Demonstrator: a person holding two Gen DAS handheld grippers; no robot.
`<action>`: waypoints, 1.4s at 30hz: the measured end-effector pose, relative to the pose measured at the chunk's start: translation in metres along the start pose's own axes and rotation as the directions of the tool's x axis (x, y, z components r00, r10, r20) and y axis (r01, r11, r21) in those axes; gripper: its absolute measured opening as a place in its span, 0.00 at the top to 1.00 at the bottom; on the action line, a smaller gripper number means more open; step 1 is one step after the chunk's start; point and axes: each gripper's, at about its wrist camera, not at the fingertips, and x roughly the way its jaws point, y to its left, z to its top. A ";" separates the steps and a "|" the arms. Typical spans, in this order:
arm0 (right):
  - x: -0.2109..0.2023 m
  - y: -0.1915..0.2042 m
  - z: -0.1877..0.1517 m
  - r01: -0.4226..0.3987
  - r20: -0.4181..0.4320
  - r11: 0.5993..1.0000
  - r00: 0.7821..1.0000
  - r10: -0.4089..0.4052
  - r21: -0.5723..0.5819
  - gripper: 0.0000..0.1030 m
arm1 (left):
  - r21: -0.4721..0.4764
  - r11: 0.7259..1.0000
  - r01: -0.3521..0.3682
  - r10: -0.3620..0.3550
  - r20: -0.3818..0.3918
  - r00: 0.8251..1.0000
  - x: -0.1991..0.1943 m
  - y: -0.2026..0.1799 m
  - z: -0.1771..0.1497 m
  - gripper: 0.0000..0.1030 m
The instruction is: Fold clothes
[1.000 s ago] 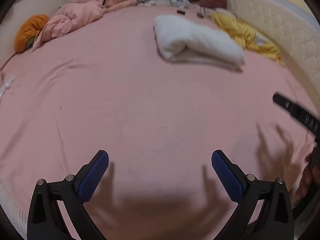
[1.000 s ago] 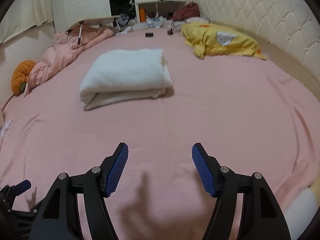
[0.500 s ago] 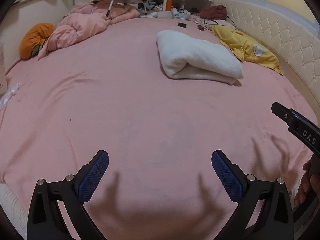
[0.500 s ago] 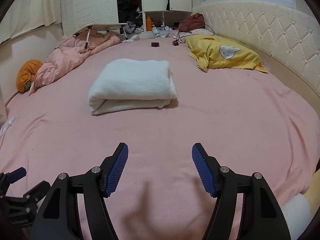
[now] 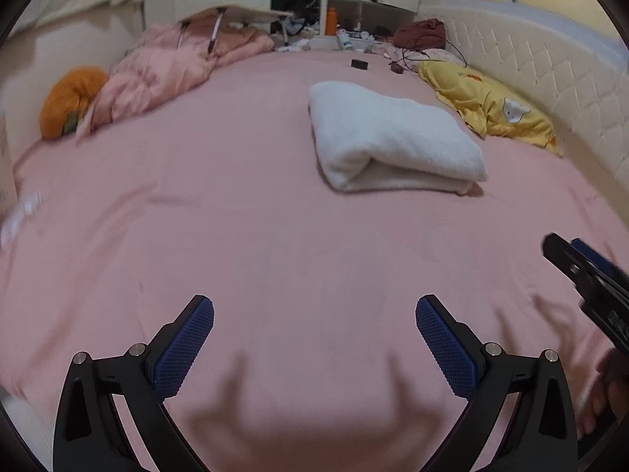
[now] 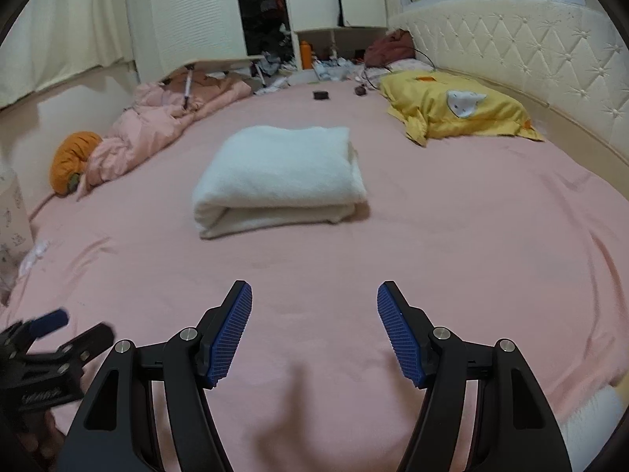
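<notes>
A folded white fleece garment (image 5: 393, 139) (image 6: 281, 175) lies on the pink bed sheet (image 5: 255, 236) (image 6: 452, 236), well ahead of both grippers. My left gripper (image 5: 314, 316) hovers open over bare sheet, nothing between its blue pads. My right gripper (image 6: 314, 303) is also open and empty, above the sheet short of the garment. The right gripper's tip (image 5: 582, 267) shows at the right edge of the left wrist view. The left gripper (image 6: 51, 338) appears blurred at the lower left of the right wrist view.
A yellow pillow (image 6: 460, 112) lies by the quilted headboard (image 6: 530, 59) on the right. A crumpled pink duvet (image 6: 169, 126) and an orange cushion (image 6: 72, 159) sit at the far left. Small dark items (image 6: 321, 95), a cable and clutter lie at the far end by the white wardrobe (image 6: 188, 11).
Both views have tilted upward, showing more of the room and pushing the white garment lower in frame. The left gripper has risen a little. Both pairs of jaws stand as before.
</notes>
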 end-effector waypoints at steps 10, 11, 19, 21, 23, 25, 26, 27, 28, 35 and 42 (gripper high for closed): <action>0.041 -0.015 0.041 -0.062 0.016 0.997 0.998 0.063 -0.051 0.35 | 0.078 0.986 0.147 -0.153 0.074 0.985 0.050 -0.017 0.095 0.00; 0.054 -0.021 0.049 -0.089 0.003 0.995 0.996 0.090 -0.043 0.35 | 0.129 0.987 0.098 -0.107 0.065 0.992 0.061 -0.022 0.100 0.00; 0.153 -0.071 0.088 -0.237 -0.141 0.957 0.955 0.261 0.164 0.35 | 0.141 0.989 0.045 -0.041 -0.032 0.999 0.135 -0.024 0.116 0.17; 0.171 -0.075 0.088 -0.171 -0.179 0.972 0.963 0.199 0.162 0.35 | 0.092 0.994 0.053 -0.048 -0.058 0.997 0.148 -0.021 0.121 0.17; 0.189 -0.086 0.085 -0.144 -0.210 0.963 0.959 0.193 0.229 0.35 | 0.063 0.995 0.075 -0.070 -0.082 0.994 0.158 -0.021 0.121 0.14; 0.197 -0.091 0.082 -0.176 -0.205 0.942 0.949 0.239 0.286 0.35 | 0.065 0.996 0.066 -0.060 -0.090 0.994 0.167 -0.026 0.118 0.12; 0.197 -0.090 0.083 -0.200 -0.185 0.937 0.948 0.259 0.285 0.35 | 0.074 0.996 0.056 -0.049 -0.094 0.994 0.172 -0.028 0.117 0.12; 0.195 -0.087 0.085 -0.224 -0.163 0.941 0.949 0.270 0.255 0.40 | 0.085 0.995 0.046 -0.037 -0.097 0.995 0.176 -0.030 0.115 0.12; 0.192 -0.083 0.087 -0.232 -0.146 0.947 0.953 0.267 0.222 0.46 | 0.098 0.995 0.035 -0.025 -0.098 0.995 0.180 -0.034 0.114 0.12; 0.184 -0.080 0.107 -0.294 -0.138 0.938 0.937 0.320 0.182 0.80 | 0.074 0.992 0.104 -0.099 -0.070 0.993 0.174 -0.029 0.116 0.45; 0.165 -0.090 0.124 -0.303 -0.066 0.934 0.945 0.320 0.190 0.83 | -0.044 0.994 0.100 -0.101 -0.031 0.994 0.169 0.001 0.118 0.35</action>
